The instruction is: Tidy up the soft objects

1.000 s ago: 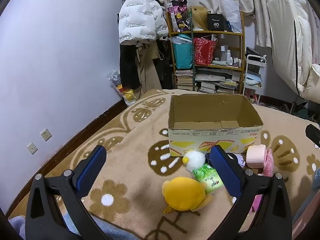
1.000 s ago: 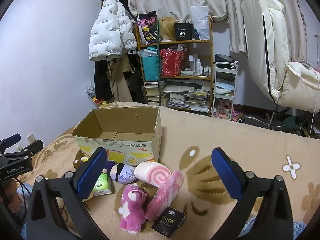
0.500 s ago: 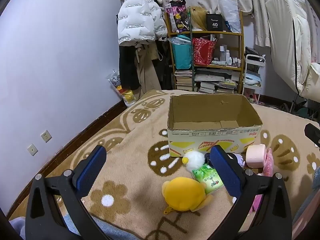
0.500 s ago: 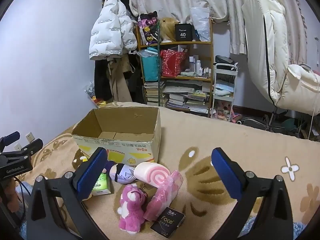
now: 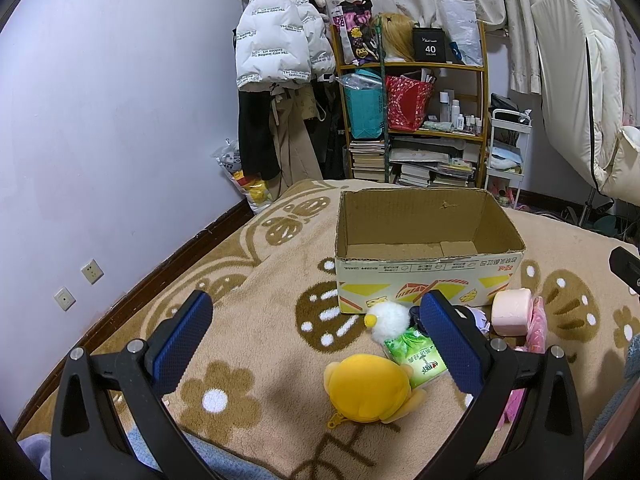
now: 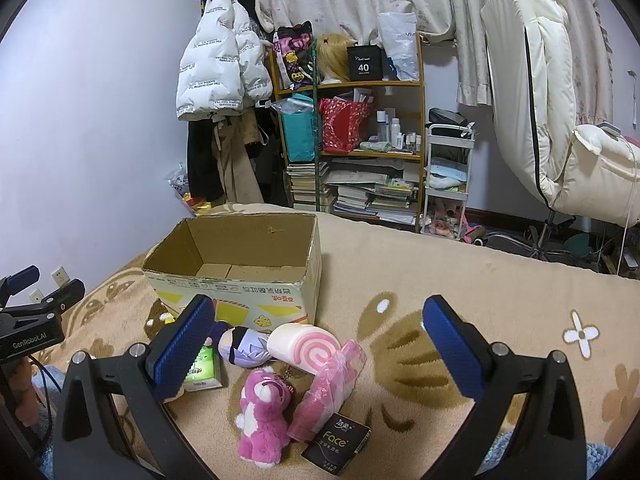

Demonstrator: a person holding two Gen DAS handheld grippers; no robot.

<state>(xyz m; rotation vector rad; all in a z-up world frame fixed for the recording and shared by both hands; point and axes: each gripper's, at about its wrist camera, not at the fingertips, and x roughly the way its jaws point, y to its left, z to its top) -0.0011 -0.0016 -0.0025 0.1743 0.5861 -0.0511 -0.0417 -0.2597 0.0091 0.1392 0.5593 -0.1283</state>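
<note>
An open cardboard box (image 5: 424, 280) (image 6: 240, 300) stands empty on the beige blanket. In front of it lie a yellow plush (image 5: 368, 388), a white fluffy chick (image 5: 386, 318), a green tissue pack (image 5: 416, 356) (image 6: 200, 372), a purple-haired doll (image 6: 244, 346), a pink swirl roll (image 6: 304, 348) (image 5: 512, 312), a pink bear (image 6: 264, 412), a pink wrapped pack (image 6: 332, 392) and a black "Face" packet (image 6: 336, 442). My left gripper (image 5: 316, 344) is open, above the yellow plush. My right gripper (image 6: 320, 348) is open, above the pink toys.
A purple wall with sockets (image 5: 92, 272) runs along the left edge of the bed. Behind the bed stand a shelf (image 5: 416, 120) with books and bags, hanging coats (image 5: 280, 40) and a white cart (image 6: 448, 176). A cream chair (image 6: 560, 120) stands at right.
</note>
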